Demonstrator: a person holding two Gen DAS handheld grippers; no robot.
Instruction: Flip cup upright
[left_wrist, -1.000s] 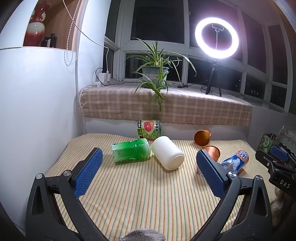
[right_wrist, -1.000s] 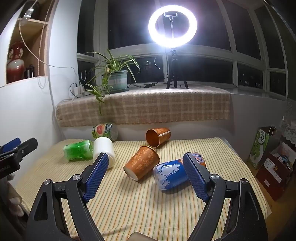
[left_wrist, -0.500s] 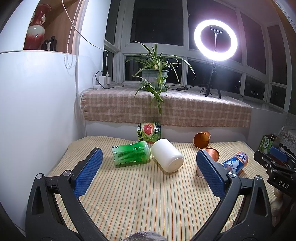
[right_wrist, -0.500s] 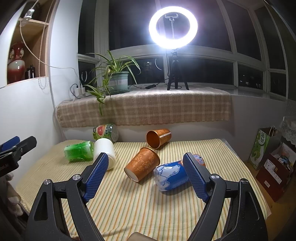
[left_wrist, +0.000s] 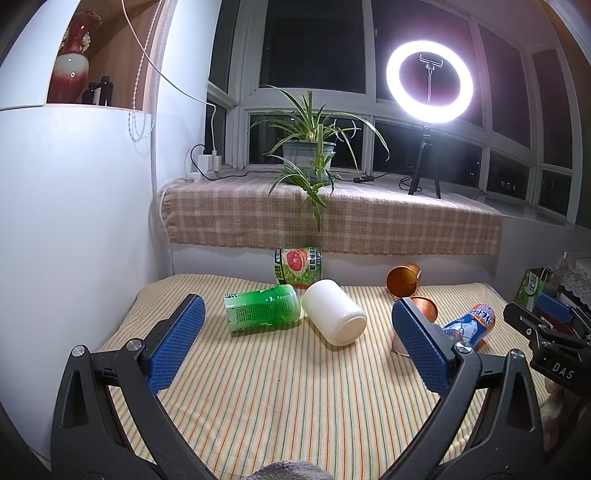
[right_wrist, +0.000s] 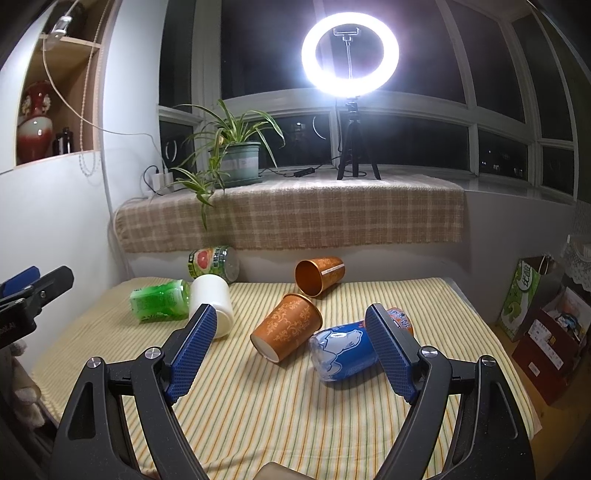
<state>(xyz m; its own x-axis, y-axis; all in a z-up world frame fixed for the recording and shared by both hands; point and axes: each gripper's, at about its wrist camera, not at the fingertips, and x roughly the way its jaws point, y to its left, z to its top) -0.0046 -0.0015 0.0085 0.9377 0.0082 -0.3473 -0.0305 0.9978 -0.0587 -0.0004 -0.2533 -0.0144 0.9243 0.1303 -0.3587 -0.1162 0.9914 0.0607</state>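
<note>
Two orange paper cups lie on their sides on the striped cloth. The near cup (right_wrist: 287, 326) points its base toward me; the far cup (right_wrist: 319, 276) shows its open mouth. Both also show in the left wrist view, far cup (left_wrist: 402, 279) and near cup (left_wrist: 424, 308), the latter partly behind a finger. A white cup (left_wrist: 334, 312) (right_wrist: 212, 301) lies on its side too. My right gripper (right_wrist: 291, 350) is open and empty, held above the near orange cup. My left gripper (left_wrist: 299, 347) is open and empty, in front of the white cup.
A green can (left_wrist: 262, 308) and a blue can (right_wrist: 347, 349) lie on the cloth. A grapefruit can (left_wrist: 297, 266) stands at the back. A plaid-covered sill holds a plant (left_wrist: 308, 155) and ring light (right_wrist: 350, 55). Boxes (right_wrist: 546, 325) stand on the floor at right.
Both grippers stay open. The views shift only slightly; the left wrist view has tilted a little upward. Nothing on the cloth has moved.
</note>
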